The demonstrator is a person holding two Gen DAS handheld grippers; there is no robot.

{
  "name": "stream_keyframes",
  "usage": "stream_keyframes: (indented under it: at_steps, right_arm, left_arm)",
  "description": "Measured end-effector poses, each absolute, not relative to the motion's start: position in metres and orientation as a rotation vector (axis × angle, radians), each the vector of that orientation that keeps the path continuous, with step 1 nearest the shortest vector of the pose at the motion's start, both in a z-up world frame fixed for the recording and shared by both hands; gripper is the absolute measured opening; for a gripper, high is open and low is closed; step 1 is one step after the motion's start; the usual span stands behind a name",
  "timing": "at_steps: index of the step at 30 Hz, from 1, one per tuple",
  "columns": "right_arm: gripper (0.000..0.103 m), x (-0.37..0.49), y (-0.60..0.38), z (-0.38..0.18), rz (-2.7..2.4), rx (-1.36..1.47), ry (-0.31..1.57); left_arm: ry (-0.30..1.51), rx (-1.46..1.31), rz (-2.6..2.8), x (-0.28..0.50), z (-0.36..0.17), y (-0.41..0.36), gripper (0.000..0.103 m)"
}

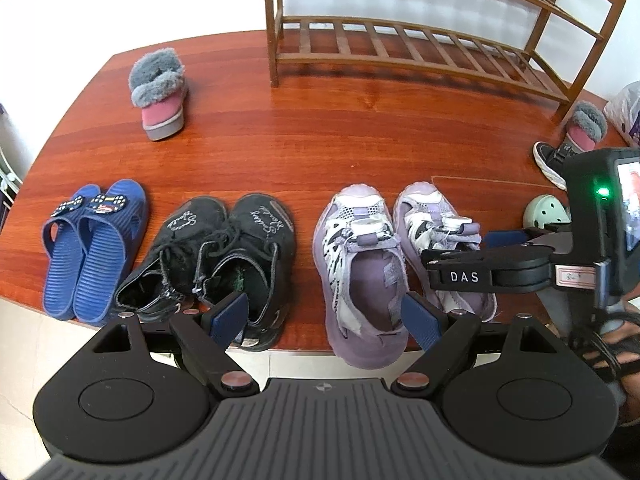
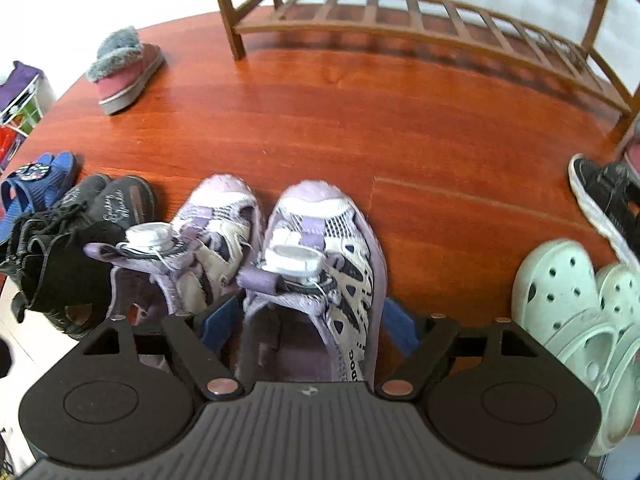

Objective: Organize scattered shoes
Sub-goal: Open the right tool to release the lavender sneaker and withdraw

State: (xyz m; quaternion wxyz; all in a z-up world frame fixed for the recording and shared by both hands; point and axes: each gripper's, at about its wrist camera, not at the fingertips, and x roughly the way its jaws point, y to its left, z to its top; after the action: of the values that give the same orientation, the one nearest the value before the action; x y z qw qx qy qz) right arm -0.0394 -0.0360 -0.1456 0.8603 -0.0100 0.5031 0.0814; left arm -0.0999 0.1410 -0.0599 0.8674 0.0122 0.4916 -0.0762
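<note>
Along the front edge of a red-brown wooden board (image 1: 360, 140) stand pairs of shoes: blue slippers (image 1: 92, 248), black lace-up shoes (image 1: 212, 256) and purple-white sneakers. My left gripper (image 1: 326, 318) hangs open above the gap between the black pair and the left sneaker (image 1: 360, 272), holding nothing. My right gripper (image 2: 310, 324) is open and straddles the right sneaker (image 2: 320, 240) near its heel, its blue pads standing just beside the shoe's sides. From the left wrist view the right gripper (image 1: 472, 252) shows over that right sneaker (image 1: 436, 232).
An empty wooden shoe rack (image 1: 400, 40) stands at the back. One pink furry boot (image 1: 160, 92) lies at the back left, another (image 1: 586, 126) by the rack's right leg. At the right are a black sneaker (image 2: 600, 192) and mint clogs (image 2: 568, 300). A sandalled foot (image 1: 612, 344) shows at the right.
</note>
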Motion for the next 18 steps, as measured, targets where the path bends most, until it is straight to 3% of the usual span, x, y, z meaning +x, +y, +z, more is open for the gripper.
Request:
stream_keyframes:
  at_steps: [18]
  right_arm:
    - [0.086,-0.060,-0.069,-0.093,0.238,-0.012,0.977]
  left_arm:
    - [1.017,0.003,-0.193,-0.083,-0.058,0.118,0.085]
